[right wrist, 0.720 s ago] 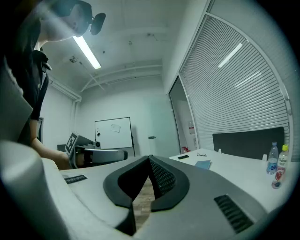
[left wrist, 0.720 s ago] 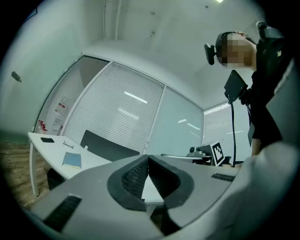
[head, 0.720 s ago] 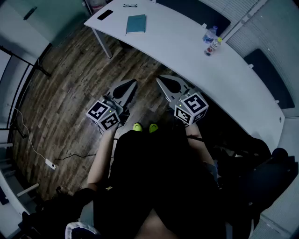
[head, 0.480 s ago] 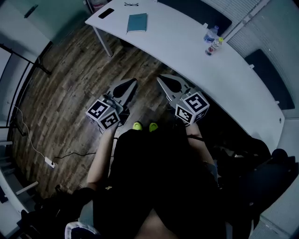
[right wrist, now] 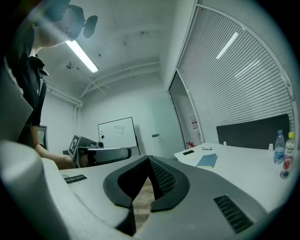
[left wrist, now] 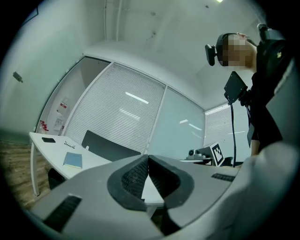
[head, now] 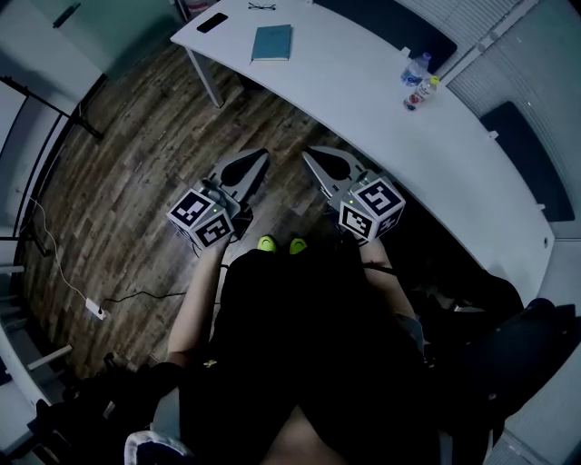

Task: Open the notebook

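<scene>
Plainly, both pairs of jaws are closed tip to tip with nothing between them: the left gripper shows its ribbed pads meeting in its own view, and the right gripper shows the same. In the head view the two grippers sit side by side at the middle of the frame, pointing toward the top, above the wooden floor and the person's green shoes. Farther out, the notebook lies closed and flat near the top centre, on the end of the long white table, well apart from both grippers. A phone and a pair of glasses lie just beyond it, and two bottles stand toward the upper right. Against the earlier pictures almost nothing has changed. The grippers keep their places in the frame, while the table and notebook have slid slightly up and to the right, most likely from a small shift of the head camera. I judge that the task has not begun: the whole approach to the notebook remains, and the cover is untouched.
</scene>
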Action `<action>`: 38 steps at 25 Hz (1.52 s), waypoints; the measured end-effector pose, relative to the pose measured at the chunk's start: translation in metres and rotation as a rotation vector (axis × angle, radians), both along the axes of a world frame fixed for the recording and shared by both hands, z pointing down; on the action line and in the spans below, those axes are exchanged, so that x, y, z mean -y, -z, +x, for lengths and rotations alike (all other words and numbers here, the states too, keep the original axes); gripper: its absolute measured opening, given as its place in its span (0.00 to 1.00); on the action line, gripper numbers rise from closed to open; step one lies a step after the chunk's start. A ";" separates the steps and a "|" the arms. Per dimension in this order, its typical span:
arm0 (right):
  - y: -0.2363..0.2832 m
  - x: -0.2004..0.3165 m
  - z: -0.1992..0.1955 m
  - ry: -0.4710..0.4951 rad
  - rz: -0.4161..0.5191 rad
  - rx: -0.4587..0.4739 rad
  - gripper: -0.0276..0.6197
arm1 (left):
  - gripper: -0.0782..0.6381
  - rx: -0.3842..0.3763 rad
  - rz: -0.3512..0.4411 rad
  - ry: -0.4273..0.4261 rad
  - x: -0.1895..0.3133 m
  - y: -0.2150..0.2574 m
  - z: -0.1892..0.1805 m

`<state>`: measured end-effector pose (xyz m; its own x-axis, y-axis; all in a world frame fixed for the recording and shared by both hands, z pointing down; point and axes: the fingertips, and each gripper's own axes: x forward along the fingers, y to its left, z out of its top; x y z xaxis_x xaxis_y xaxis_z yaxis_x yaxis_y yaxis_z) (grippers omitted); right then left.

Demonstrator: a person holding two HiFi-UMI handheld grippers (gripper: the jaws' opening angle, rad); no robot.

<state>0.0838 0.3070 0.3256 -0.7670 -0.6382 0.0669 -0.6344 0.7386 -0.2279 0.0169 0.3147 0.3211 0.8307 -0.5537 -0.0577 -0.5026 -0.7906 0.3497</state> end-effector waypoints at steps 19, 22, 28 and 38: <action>-0.019 0.025 0.025 0.074 -0.019 -0.012 0.08 | 0.09 0.027 -0.012 0.070 0.023 -0.011 0.027; -0.023 0.029 0.029 0.077 -0.028 -0.009 0.08 | 0.09 0.025 -0.018 0.076 0.027 -0.011 0.033; -0.029 0.049 0.025 0.073 -0.038 -0.019 0.08 | 0.09 0.020 -0.017 0.100 0.046 -0.015 0.024; -0.046 0.118 -0.006 0.041 -0.051 -0.046 0.08 | 0.09 -0.007 -0.030 0.090 0.114 -0.030 -0.004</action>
<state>0.0780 0.1895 0.3713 -0.7875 -0.6015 0.1345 -0.6150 0.7521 -0.2371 0.0124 0.2005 0.3515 0.7771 -0.6278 -0.0453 -0.5688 -0.7313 0.3764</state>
